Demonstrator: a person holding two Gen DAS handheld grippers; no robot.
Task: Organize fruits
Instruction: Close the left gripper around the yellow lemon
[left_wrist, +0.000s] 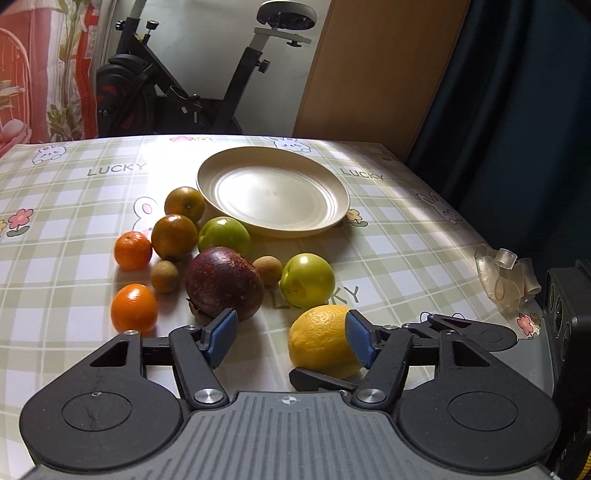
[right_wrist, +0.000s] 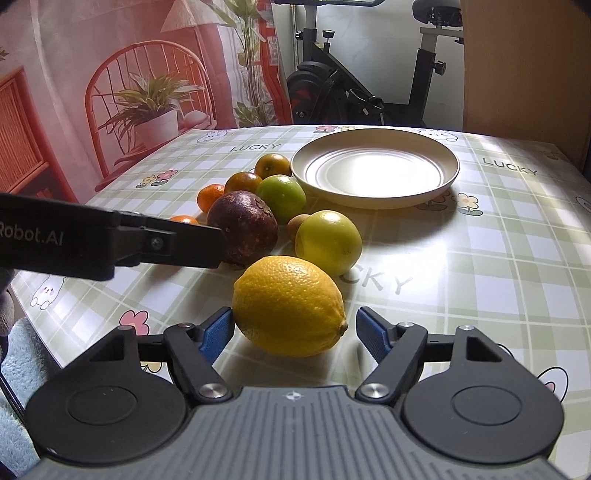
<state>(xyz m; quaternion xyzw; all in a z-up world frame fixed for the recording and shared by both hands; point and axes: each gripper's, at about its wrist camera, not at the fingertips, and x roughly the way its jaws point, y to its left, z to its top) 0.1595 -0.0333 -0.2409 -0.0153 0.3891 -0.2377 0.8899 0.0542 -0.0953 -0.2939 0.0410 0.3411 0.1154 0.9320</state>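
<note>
The right hand-held gripper (right_wrist: 294, 328) is wide apart around a bumpy yellow lemon (right_wrist: 289, 305). The left hand-held gripper (left_wrist: 291, 338) is wide apart too. Ahead on the green checked plastic tabletop (right_wrist: 480, 258) sits a round cream plate (right_wrist: 375, 166), with a black exercise bike (right_wrist: 343, 92) behind.

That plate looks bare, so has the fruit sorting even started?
Barely. Done: nothing; the plate holds no fruit. In hand: the right gripper is open around the lemon, not closed. Left: the lemon and every other fruit on the table; the left gripper is open, holding nothing.
</note>
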